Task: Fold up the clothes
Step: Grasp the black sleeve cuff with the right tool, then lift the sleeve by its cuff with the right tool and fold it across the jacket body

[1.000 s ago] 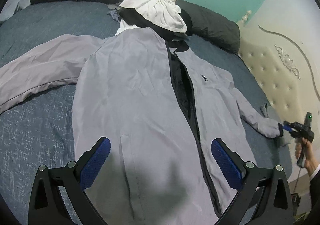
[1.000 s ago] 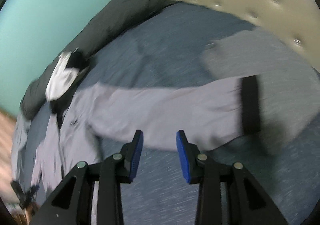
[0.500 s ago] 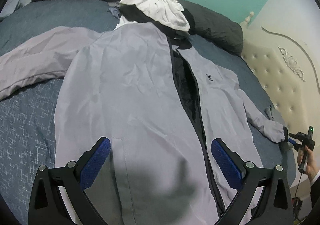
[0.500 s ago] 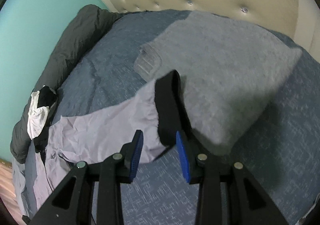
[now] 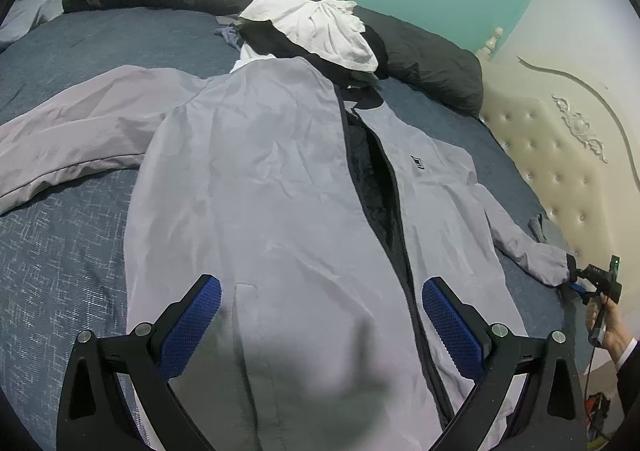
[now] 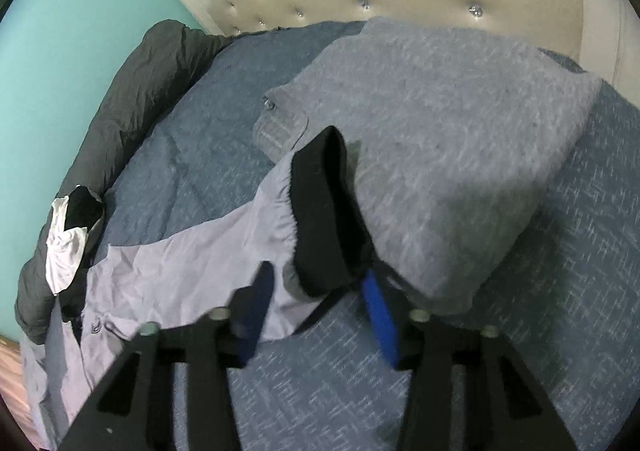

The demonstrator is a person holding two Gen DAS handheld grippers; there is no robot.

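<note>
Blue-quilted bed (image 5: 60, 251) carried a light grey zip-front jacket (image 5: 260, 211) spread flat. Left gripper (image 5: 320, 315) hovered wide open above its hem. Right gripper (image 6: 316, 303) stood open around the black sleeve cuff (image 6: 320, 211), beside a folded grey towel (image 6: 440, 131).

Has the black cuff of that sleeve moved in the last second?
Yes. The black cuff now sits closer to the right tongs, against the grey pillow.
</note>
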